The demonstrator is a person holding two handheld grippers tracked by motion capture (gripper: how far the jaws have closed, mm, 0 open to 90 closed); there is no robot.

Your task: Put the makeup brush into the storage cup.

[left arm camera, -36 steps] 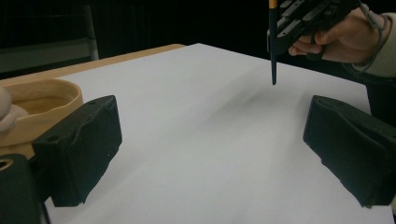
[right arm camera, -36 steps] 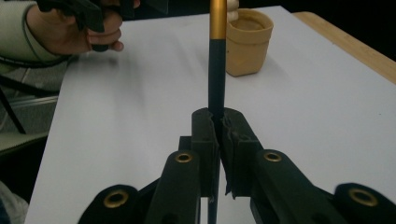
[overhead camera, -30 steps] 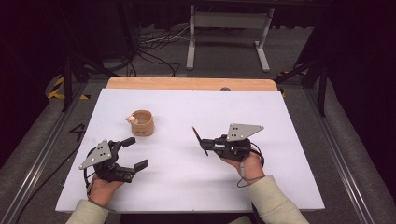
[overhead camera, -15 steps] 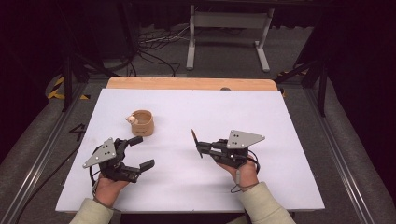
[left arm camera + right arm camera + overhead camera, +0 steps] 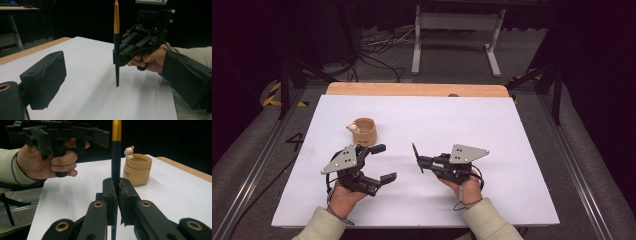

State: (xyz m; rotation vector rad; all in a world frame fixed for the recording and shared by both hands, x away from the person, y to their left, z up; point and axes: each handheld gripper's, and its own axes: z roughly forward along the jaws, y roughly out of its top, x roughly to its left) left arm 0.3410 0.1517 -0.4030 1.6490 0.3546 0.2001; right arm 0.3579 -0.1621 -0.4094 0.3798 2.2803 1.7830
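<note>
Two grippers sit low over the near half of the white table [image 5: 512, 130], one in each of your hands. Your left gripper [image 5: 381, 162] is near the table's near-left part, its jaws wide apart and holding nothing; one jaw reaches toward the pot [image 5: 363, 132], the other lies nearer the near edge. In the left gripper view the same jaws stand well apart at the two sides of the picture, with bare table between them.

Your right gripper [image 5: 418, 160] is just right of the table's middle, toward the near edge, pointing left at the other gripper. Its jaws are clamped on a thin brush [image 5: 416, 157], dark along the shaft with an orange-gold band toward the upper end. The brush stands close to upright, gripped partway along its length. In the left gripper view its lower tip hangs just above the table, apart from the surface as far as the shadow shows. In the right gripper view the two jaws press together on the dark shaft, which runs straight up between them.

The small tan pot stands upright in the left half of the table, farther from you than the left gripper and just beside its far jaw without touching. A little pale figure [image 5: 129, 151] perches on its rim.

Beyond the white sheet, a wooden strip [image 5: 412, 89] runs along the far edge.
</note>
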